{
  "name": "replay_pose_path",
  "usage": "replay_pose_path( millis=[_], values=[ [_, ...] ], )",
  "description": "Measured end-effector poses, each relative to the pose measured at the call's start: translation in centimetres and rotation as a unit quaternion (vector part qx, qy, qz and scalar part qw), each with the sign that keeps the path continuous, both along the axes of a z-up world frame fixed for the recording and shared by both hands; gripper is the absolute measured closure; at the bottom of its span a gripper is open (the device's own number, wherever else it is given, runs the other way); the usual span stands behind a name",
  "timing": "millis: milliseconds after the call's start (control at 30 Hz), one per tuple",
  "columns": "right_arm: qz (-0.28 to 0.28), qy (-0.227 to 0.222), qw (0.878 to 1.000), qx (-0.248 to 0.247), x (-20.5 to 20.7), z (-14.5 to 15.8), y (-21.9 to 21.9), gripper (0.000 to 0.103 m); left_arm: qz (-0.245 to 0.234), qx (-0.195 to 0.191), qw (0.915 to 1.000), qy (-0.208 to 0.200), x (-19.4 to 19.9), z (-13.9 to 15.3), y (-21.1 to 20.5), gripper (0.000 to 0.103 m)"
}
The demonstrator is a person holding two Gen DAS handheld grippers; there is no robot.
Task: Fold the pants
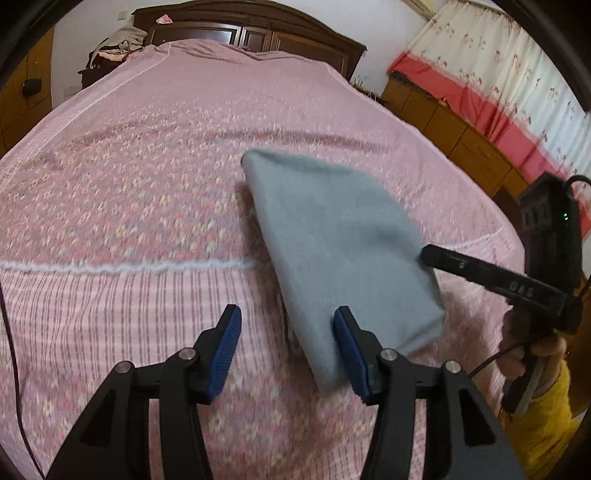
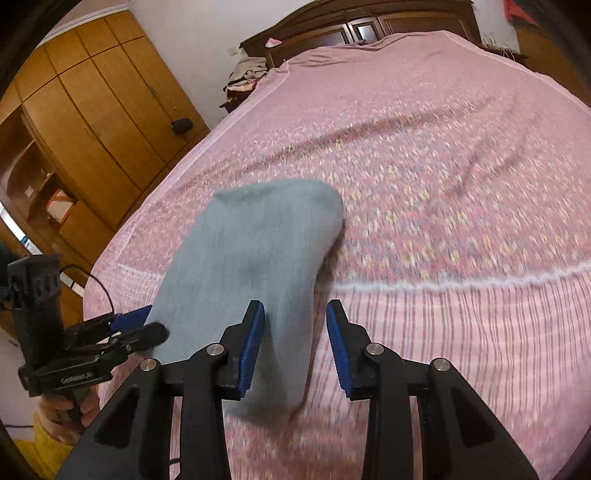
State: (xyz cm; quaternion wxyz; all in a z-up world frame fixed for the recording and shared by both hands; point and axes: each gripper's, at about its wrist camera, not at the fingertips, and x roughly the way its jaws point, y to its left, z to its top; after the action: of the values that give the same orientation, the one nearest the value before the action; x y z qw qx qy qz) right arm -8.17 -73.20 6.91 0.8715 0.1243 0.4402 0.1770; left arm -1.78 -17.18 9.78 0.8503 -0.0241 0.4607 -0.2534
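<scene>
The grey pants point(image 1: 332, 236) lie folded into a narrow bundle on the pink bedspread point(image 1: 147, 184), near its front edge. My left gripper point(image 1: 287, 314) is open just above the bundle's near left edge; its right pad point(image 1: 349, 350) stands in front of the cloth without pinching it. My right gripper point(image 2: 294, 306) is also open, and the near end of the pants point(image 2: 258, 236) shows partly in the gap between its blue pads. In the left wrist view the right gripper point(image 1: 424, 254) reaches the bundle's right edge. In the right wrist view the left gripper point(image 2: 147, 325) sits at its left edge.
A dark wooden headboard point(image 1: 251, 33) and a pile of clothes point(image 1: 118, 44) stand at the far end of the bed. A wooden wardrobe point(image 2: 92, 92) is on the left, a low cabinet with a red cushion point(image 1: 480, 107) and curtain on the right. A hand in a yellow sleeve point(image 1: 543, 406) holds the right gripper.
</scene>
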Motion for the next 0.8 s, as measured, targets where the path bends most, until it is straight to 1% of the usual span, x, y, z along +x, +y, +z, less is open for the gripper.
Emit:
replay_pose_path(
  millis=[100, 133, 233, 333, 433, 533, 633, 800],
  values=[
    [0.004, 0.007, 1.0, 0.0, -1.9, -0.6, 0.5, 0.067, 0.006, 0.021, 0.9997, -0.006, -1.1, -0.8, 0.4, 0.048],
    [0.009, 0.012, 1.0, -0.007, -2.5, -1.1, 0.9, 0.067, 0.007, 0.026, 0.9996, -0.006, -1.4, -1.0, 0.6, 0.047],
    [0.011, 0.017, 0.998, -0.053, -3.3, -2.8, 2.1, 0.067, 0.014, 0.03, 0.9994, 0.001, -1.5, -1.9, 0.9, 0.046],
    [0.006, 0.015, 0.998, -0.065, -3.7, -4.2, 2.5, 0.067, 0.019, 0.032, 0.9993, 0.005, -1.5, -2.7, 1.2, 0.045],
    [0.006, 0.0, 0.997, -0.083, -4.3, -4.1, 2.9, 0.067, 0.019, 0.035, 0.9992, -0.001, -1.6, -3.1, 1.2, 0.044],
    [0.009, -0.005, 0.995, -0.096, -4.8, -4.1, 3.3, 0.067, 0.019, 0.032, 0.9993, -0.004, -2.0, -3.2, 1.4, 0.043],
    [0.003, -0.003, 0.996, -0.086, -5.1, -3.9, 3.0, 0.067, 0.022, 0.029, 0.9993, -0.008, -2.2, -3.1, 1.4, 0.043],
    [-0.004, -0.006, 0.997, -0.079, -5.6, -3.2, 2.6, 0.067, 0.028, 0.029, 0.9991, -0.015, -4.2, -2.7, 1.8, 0.044]
  ],
)
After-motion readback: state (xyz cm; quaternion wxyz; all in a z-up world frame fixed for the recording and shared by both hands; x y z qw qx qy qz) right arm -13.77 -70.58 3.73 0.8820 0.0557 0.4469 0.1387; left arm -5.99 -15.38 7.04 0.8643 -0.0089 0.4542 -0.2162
